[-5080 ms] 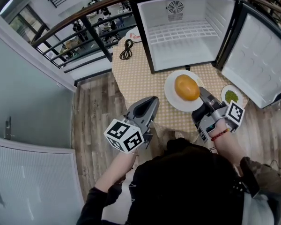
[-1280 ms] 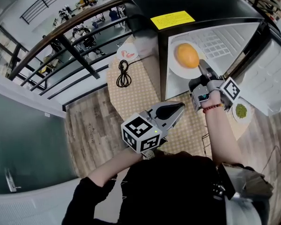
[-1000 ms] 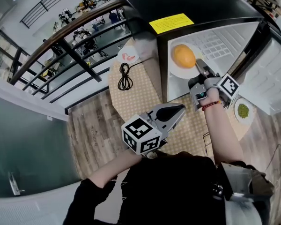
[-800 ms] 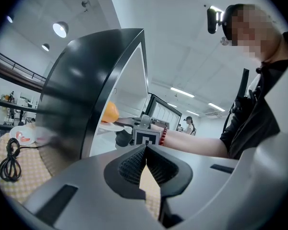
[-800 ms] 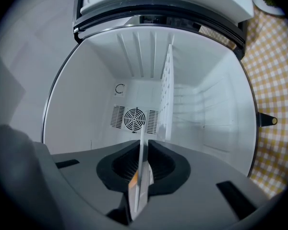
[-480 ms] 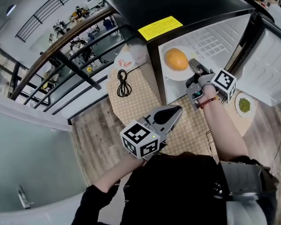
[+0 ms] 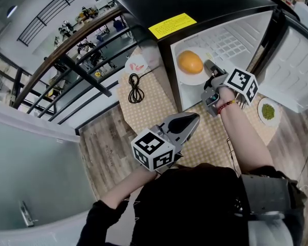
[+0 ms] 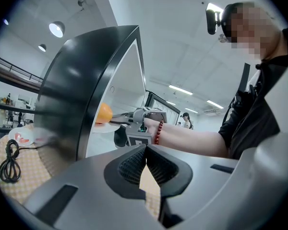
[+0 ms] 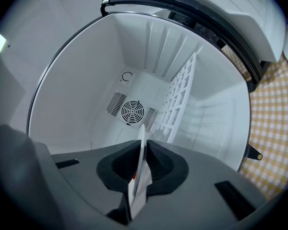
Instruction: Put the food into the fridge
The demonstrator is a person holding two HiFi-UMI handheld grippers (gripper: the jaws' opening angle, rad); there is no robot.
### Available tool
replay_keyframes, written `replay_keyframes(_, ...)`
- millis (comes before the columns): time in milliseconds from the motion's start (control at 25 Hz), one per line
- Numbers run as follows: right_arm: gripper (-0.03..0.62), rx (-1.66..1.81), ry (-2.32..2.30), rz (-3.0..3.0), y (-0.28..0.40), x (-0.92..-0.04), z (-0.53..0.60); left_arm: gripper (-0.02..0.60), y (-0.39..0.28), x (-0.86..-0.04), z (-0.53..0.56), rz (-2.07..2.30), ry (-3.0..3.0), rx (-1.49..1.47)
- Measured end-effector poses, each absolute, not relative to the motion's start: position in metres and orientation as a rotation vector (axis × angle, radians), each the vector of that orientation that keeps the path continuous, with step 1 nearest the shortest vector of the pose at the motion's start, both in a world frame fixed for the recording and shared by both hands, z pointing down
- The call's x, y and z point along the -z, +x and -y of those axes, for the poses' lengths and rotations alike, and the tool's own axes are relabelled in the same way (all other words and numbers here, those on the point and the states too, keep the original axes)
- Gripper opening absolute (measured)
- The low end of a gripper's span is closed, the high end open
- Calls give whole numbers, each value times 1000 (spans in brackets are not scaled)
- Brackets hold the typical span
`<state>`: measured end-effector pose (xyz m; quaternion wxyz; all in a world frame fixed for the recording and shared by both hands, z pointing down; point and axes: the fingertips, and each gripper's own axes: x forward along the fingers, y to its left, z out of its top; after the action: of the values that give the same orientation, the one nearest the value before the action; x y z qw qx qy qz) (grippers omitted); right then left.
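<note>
Food (image 7: 190, 62) on plate (image 7: 180, 76) being held in fridge (image 7: 210, 4) opening, right gripper (image 7: 208, 65) pinching rim for level carry; left gripper (image 7: 191, 119) idling closed, empty.

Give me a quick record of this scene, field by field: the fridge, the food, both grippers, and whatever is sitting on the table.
Fridge: fridge with its door open
Main food: orange round food on a white plate, inside the fridge opening
Right gripper: right gripper shut on the white plate's rim
Left gripper: left gripper shut, empty, back from the fridge
On the table: green food on a small plate, beside the open door
Other: black cable on the chequered table
</note>
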<state>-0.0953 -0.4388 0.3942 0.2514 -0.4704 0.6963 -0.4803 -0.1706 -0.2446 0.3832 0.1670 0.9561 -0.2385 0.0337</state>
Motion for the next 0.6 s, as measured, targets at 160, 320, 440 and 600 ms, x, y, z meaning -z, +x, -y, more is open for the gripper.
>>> replay_keyframes(160, 29, 1255, -1329, -1956, -97, -391, 440, 12, -171, -386, 242, 681, 2714, -94)
replay_keyframes(320, 29, 1200, -1391, -2036, -99, -388, 440, 12, -171, -386, 238, 682, 2713, -90)
replay_keyframes(440, 29, 1150, -1442, -2099, -101, -386, 441, 12, -173, -387, 235, 689, 2709, -92)
replay_keyframes(600, 30, 1067, -1501, -2210, -106, -382, 444, 12, -178, -387, 233, 704, 2706, -92)
